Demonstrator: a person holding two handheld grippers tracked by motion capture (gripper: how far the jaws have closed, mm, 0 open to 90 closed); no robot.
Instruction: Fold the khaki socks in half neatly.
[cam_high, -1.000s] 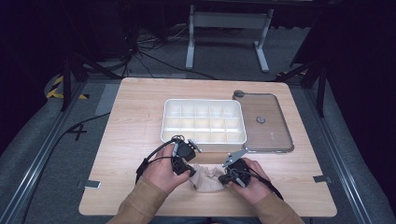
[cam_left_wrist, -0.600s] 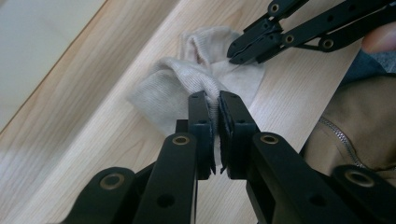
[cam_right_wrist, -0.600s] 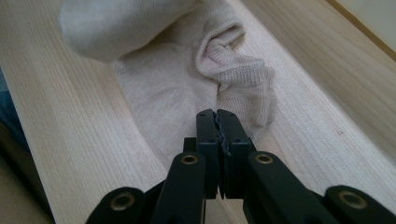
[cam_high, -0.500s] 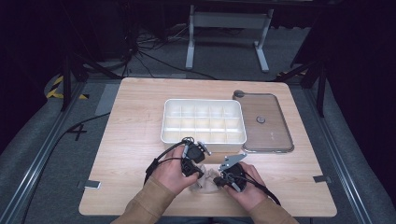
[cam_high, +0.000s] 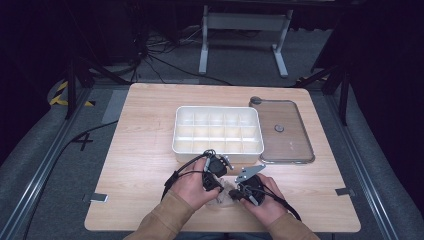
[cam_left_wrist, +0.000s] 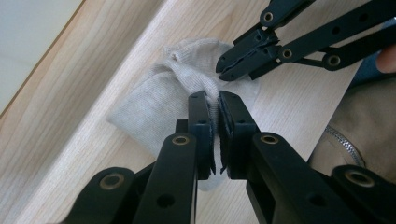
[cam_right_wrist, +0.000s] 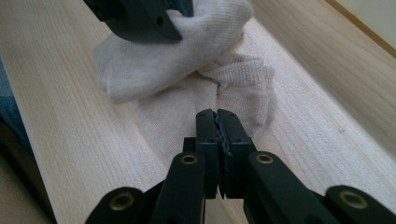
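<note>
Left gripper (cam_left_wrist: 214, 100) clenched on beige sock (cam_left_wrist: 159, 100); right gripper (cam_right_wrist: 217, 116) clenched on same sock. Sock lies just before white compartment tray (cam_high: 218, 146).

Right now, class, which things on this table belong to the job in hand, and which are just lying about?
In the job:
sock
left gripper, shut on the sock
right gripper, shut on the sock

Lying about:
white compartment tray
clear lid beside it

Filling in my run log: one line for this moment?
left gripper: shut on sock | right gripper: shut on sock | sock bunched on table
</note>
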